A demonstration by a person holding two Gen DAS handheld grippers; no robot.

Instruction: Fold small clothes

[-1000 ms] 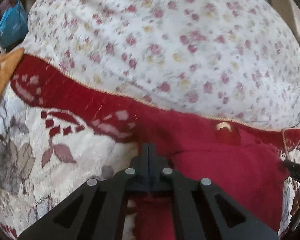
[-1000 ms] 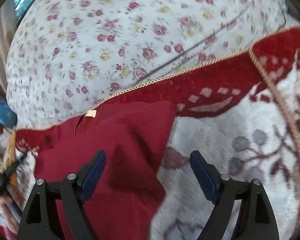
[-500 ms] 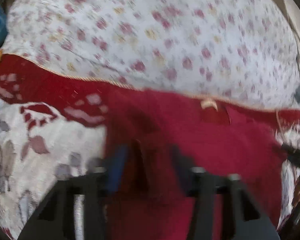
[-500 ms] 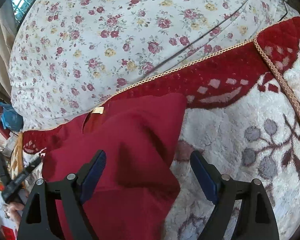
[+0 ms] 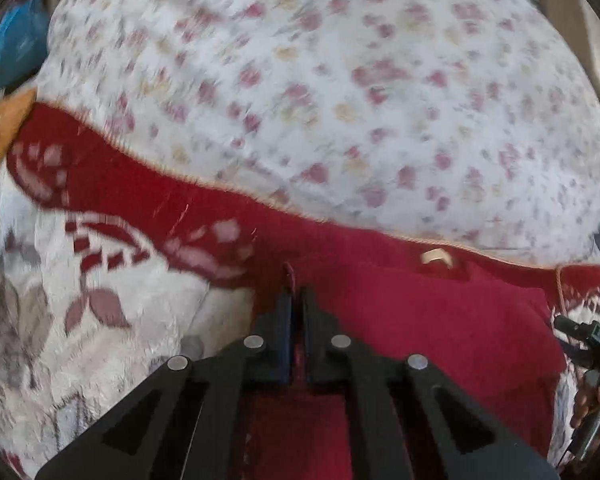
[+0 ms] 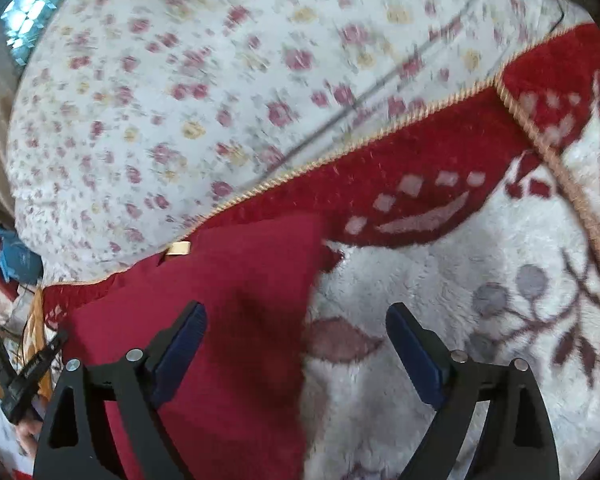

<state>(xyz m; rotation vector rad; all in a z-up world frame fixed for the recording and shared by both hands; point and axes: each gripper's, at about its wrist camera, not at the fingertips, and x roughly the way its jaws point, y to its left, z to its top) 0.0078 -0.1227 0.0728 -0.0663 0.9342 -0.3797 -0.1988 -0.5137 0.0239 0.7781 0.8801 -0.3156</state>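
On the plush blanket (image 5: 112,360) we hold the left tool (image 5: 295,300) pinching the red garment (image 5: 440,320), right tool (image 6: 296,344) spread; lift evenly.

We see a bed covered with a white floral sheet (image 5: 340,100), scattered with small red and yellow flowers. Over its near part lies a plush blanket (image 6: 480,340), cream with grey and mauve leaves, bordered by a broad red band and a gold cord edging. Directly on the blanket rests a dark red garment (image 6: 228,320), its top edge along the red band close to the cord, with a small tan label (image 5: 436,257) at the neckline. Its side edge crosses onto the cream pile.
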